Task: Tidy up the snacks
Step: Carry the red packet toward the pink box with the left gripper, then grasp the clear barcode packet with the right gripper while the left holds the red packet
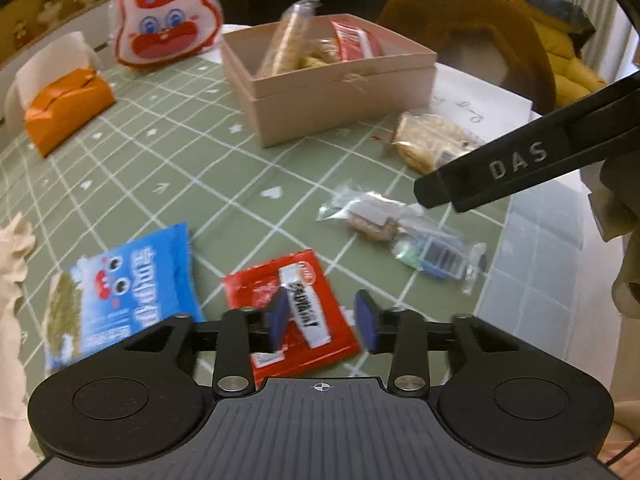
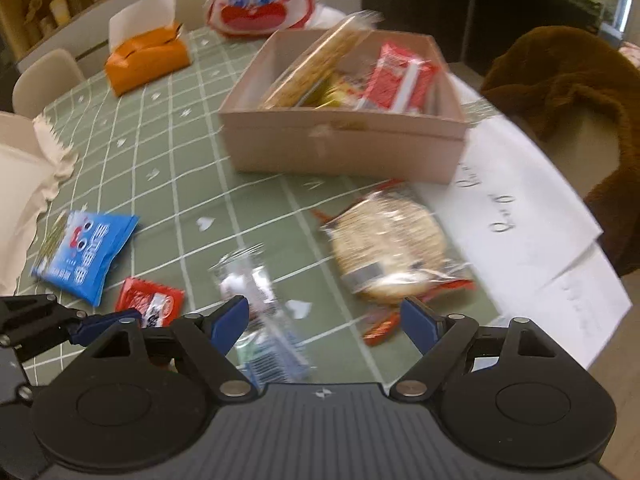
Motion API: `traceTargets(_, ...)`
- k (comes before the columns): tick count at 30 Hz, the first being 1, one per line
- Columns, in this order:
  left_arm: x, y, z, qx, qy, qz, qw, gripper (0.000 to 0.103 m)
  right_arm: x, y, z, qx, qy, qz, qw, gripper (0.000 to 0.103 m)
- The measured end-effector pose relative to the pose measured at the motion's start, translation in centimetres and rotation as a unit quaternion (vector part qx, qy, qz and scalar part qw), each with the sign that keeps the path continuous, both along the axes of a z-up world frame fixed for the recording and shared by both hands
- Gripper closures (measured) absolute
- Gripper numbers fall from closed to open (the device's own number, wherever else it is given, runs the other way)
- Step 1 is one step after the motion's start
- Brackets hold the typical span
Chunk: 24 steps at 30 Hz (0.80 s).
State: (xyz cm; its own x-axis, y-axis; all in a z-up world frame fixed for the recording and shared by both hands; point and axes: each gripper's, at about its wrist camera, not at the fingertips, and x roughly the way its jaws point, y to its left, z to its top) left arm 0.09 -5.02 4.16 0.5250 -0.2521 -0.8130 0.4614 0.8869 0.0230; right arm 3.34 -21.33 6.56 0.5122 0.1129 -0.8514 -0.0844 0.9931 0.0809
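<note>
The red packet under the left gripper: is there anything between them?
Nothing visible. The left gripper is open right above the red packet, its blue fingers on either side. The blue packet lies beside it.

1. The desk [image 2: 168,152] has a wide bare patch between the orange pack [image 2: 146,58] and the pink box [image 2: 344,148].
2. The box walls stand tall; its top is open.
3. Flat snacks lie in front: blue bag [image 2: 86,258], red packet [image 1: 296,312], clear packet [image 1: 400,232], round cracker [image 2: 390,248].
4. The right hand-held gripper [image 1: 436,196] hangs over the clear packet.
</note>
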Motion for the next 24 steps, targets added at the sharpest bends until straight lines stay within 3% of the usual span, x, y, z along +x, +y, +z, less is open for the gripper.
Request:
traceTargets(4,-0.1,-1.0,-0.4,-0.006,0.01,-0.019,0.9998,0.024,-0.4,-1.2,0.3,0.0,-0.001,-0.005,1.0,0.019)
traceTargets(7,-0.1,-0.8,-0.3,-0.013,0.006,-0.004,0.9999,0.027,-0.6,-1.7,0.0,-0.003,0.005,-0.011,1.0,0.019)
traceTargets(12,0.6,-0.1,-0.7,0.042,-0.006,0.036,0.9984,0.026,-0.7,-2.6,-0.5,0.004,0.006,-0.022,1.0,0.019)
traceTargets(19,1.9,1.1,-0.8,0.0,0.028,0.075,0.9968,0.019,-1.4,-3.1,-1.1,0.005,0.004,-0.018,1.0,0.019)
traceTargets(24,2.2,-0.2,-1.0,0.004,0.025,0.072,0.9971,0.015,-1.6,-3.3,-1.5,-0.003,-0.007,-0.011,1.0,0.019)
